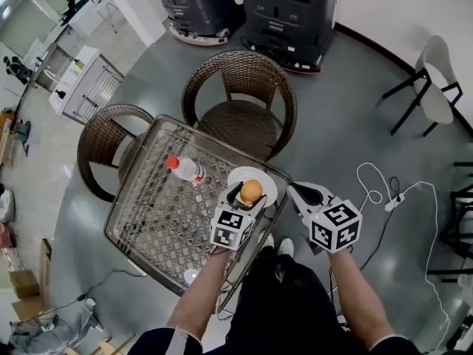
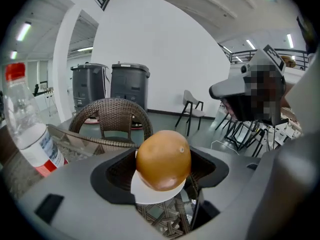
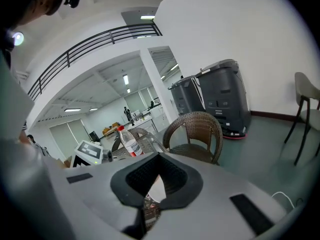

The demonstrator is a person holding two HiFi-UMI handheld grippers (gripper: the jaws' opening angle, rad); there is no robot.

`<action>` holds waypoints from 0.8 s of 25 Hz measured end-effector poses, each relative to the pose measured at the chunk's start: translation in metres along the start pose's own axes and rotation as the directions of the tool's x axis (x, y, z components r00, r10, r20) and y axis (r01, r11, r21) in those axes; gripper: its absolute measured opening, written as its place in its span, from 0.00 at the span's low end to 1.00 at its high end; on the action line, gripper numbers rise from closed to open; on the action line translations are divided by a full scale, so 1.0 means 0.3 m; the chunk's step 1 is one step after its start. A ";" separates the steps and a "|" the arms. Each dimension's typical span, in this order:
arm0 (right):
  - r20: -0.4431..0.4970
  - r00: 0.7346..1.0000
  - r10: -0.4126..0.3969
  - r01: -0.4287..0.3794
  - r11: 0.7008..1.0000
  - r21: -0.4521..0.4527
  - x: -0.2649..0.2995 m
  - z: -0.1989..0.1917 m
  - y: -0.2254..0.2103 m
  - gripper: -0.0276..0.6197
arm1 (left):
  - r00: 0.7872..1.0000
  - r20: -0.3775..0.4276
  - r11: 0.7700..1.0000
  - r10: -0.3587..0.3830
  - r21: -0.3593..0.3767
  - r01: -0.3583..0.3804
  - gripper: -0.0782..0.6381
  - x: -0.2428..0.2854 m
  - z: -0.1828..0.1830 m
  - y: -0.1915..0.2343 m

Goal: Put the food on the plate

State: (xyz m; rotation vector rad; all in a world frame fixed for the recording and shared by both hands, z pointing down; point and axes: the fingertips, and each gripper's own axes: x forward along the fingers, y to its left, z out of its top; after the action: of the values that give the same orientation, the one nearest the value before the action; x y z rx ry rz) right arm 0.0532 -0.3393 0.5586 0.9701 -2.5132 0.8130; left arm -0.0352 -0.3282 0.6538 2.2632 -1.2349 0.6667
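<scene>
An orange round piece of food (image 1: pixel 251 191) sits between the jaws of my left gripper (image 1: pixel 248 199), which is shut on it just above the white plate (image 1: pixel 267 177). The plate lies near the right corner of the glass-topped wicker table (image 1: pixel 155 220). In the left gripper view the food (image 2: pixel 163 159) fills the hollow between the jaws, with the plate (image 2: pixel 150 195) showing right beneath it. My right gripper (image 1: pixel 300 193) hangs beyond the table's right edge, beside the plate, shut with nothing in it. The right gripper view shows its jaws (image 3: pixel 154 186) closed, with a sliver of the plate seen through the hollow.
A clear bottle with a red cap (image 1: pixel 185 168) lies on the table left of the plate. Two wicker chairs (image 1: pixel 240 98) (image 1: pixel 107 143) stand at the far sides. A white cable (image 1: pixel 384 192) trails on the floor at right, near a white chair (image 1: pixel 436 87).
</scene>
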 end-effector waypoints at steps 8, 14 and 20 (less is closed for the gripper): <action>-0.051 0.999 -0.009 0.010 1.000 0.019 0.015 -0.070 0.008 0.05 | 0.995 -0.088 0.997 0.037 0.065 -0.031 0.56 0.090 -0.094 0.057; -0.057 0.998 -0.028 0.029 0.999 0.021 -0.004 -0.082 0.006 0.05 | 0.990 -0.120 0.985 0.073 0.167 -0.053 0.56 0.117 -0.111 0.062; -0.054 0.997 -0.050 0.052 0.998 0.035 -0.030 -0.087 -0.018 0.05 | 0.986 -0.127 0.976 0.106 0.202 -0.079 0.56 0.144 -0.116 0.068</action>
State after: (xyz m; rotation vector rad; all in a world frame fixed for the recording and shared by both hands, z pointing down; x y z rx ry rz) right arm 0.0659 -0.3220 0.5768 1.0072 -2.4264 0.8606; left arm -0.0387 -0.3439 0.7107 2.2814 -1.2623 1.0017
